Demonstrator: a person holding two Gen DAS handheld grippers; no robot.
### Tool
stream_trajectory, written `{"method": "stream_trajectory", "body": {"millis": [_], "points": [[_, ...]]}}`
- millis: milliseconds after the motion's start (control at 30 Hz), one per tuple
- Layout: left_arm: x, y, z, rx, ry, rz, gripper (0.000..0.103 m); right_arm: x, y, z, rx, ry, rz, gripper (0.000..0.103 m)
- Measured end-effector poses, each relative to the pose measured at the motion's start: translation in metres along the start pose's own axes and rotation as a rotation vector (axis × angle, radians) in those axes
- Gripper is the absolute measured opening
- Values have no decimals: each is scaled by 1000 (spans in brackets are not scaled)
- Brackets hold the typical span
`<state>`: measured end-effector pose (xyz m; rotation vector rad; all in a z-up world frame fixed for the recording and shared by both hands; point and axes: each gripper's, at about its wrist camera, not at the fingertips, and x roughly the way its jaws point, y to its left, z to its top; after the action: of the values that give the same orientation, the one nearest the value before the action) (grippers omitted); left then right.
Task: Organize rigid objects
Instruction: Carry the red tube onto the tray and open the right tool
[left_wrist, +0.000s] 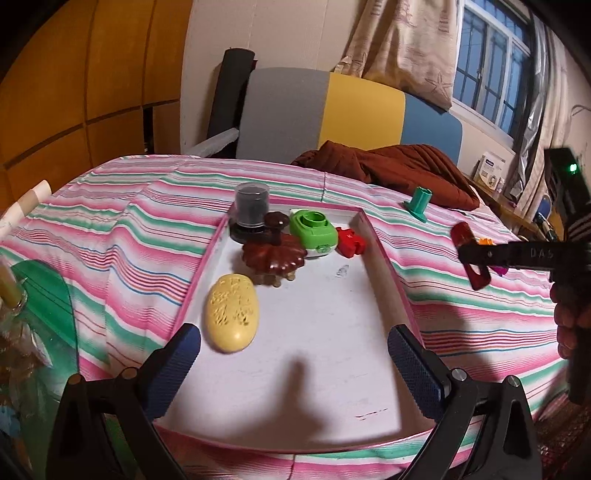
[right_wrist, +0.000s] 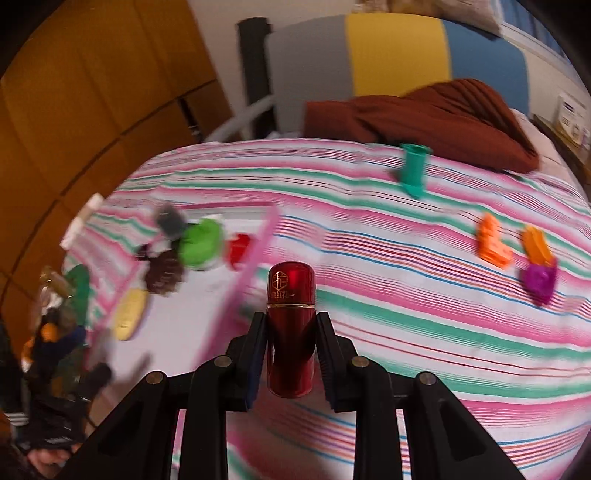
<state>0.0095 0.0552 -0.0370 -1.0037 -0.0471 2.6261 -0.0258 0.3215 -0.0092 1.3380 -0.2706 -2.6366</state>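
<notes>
A white tray with a pink rim (left_wrist: 384, 254) lies on the striped bed. It holds a yellow oval piece (left_wrist: 232, 317), a brown scalloped piece (left_wrist: 275, 254), a green round piece (left_wrist: 313, 230), a red piece (left_wrist: 351, 242) and a dark capped jar (left_wrist: 252, 210). My left gripper (left_wrist: 293, 365) is open and empty over the tray's near end. My right gripper (right_wrist: 291, 350) is shut on a red cylinder (right_wrist: 291, 325) and holds it above the bed, right of the tray (right_wrist: 258, 240); it shows in the left wrist view (left_wrist: 471, 254).
A teal piece (right_wrist: 413, 168) stands on the bed behind. Two orange pieces (right_wrist: 493, 242) and a purple one (right_wrist: 539, 280) lie at the right. A brown blanket (right_wrist: 424, 118) lies at the headboard. A glass table (left_wrist: 40, 295) with clutter stands left of the bed.
</notes>
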Motion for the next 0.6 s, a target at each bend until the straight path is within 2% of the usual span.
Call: {"method": "stream_trajectory", "body": {"millis": [167, 333, 600], "points": [[-7, 14, -3, -25, -12, 16, 102, 15, 55, 7, -76, 24, 72, 26], [-13, 29, -8, -51, -16, 33, 102, 49, 100, 4, -129, 116, 114, 26], [-17, 48, -12, -100, -12, 56, 102, 88, 123, -1, -94, 209, 114, 26]]}}
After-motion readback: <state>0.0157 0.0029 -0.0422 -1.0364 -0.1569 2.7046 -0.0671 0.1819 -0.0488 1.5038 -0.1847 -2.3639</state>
